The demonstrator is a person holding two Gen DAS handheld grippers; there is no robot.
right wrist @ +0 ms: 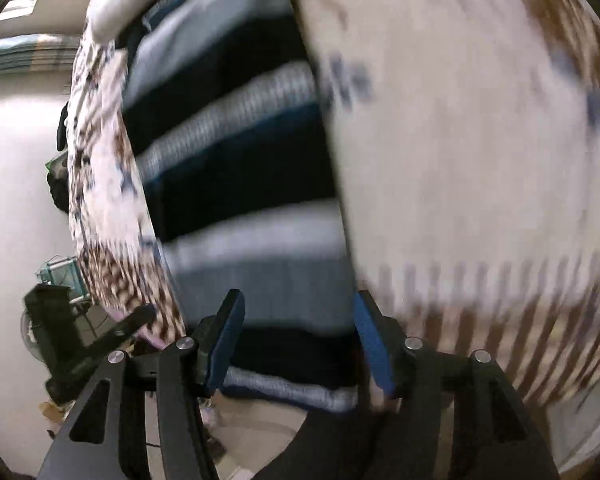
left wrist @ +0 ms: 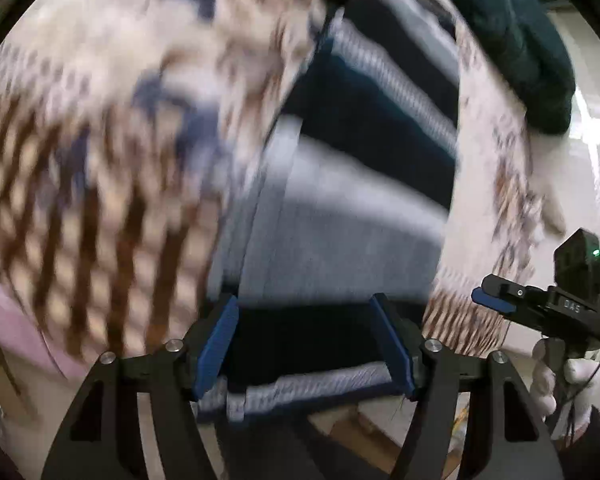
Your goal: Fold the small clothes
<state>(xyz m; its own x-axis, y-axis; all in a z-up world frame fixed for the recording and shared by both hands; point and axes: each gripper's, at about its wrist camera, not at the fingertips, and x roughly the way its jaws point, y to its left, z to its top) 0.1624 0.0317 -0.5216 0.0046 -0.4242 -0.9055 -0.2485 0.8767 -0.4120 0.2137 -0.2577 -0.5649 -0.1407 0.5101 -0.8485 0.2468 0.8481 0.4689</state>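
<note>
A navy, grey and white striped knit garment (left wrist: 352, 184) lies on a white cloth with brown and blue patterns (left wrist: 100, 152), all blurred by motion. My left gripper (left wrist: 306, 344) is open, its blue pads on either side of the garment's near hem. In the right wrist view the same striped garment (right wrist: 244, 184) lies between parts of the patterned cloth (right wrist: 480, 160). My right gripper (right wrist: 298, 344) is open, its pads astride the garment's navy and grey hem. The right gripper also shows in the left wrist view (left wrist: 496, 300) at the right edge, held by a white-gloved hand.
A dark teal garment (left wrist: 520, 40) lies at the far right on the white tabletop (left wrist: 592, 128). A pink cloth (left wrist: 16, 320) shows at the left edge. The left gripper's body (right wrist: 72, 336) shows at the lower left of the right wrist view.
</note>
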